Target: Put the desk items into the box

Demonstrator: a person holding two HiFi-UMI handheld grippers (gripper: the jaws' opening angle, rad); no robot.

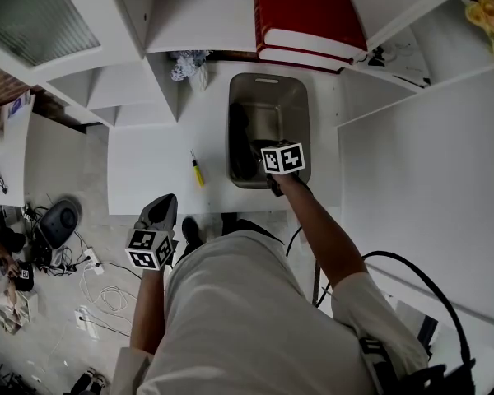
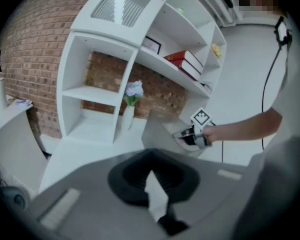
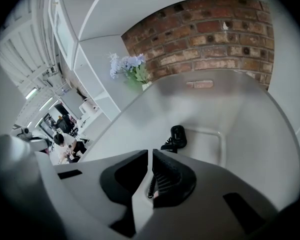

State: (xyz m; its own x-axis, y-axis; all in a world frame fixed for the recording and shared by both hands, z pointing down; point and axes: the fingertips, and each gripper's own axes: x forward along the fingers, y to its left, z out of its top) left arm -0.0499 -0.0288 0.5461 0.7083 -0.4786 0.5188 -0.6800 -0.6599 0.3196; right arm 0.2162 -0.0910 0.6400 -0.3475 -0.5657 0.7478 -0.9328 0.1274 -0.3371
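A grey box stands on the white desk against the shelf unit. Over its near edge my right gripper points down into it; its jaws are shut with nothing between them. A black item lies on the box floor below them, dark in the head view. A thin yellow pen-like item lies on the desk left of the box. My left gripper hangs off the desk's near edge, shut and empty, looking toward the box and the right gripper.
White shelves surround the desk, with red books above the box. A vase of pale flowers stands at the back, left of the box. Cables and a dark device lie on the floor to the left.
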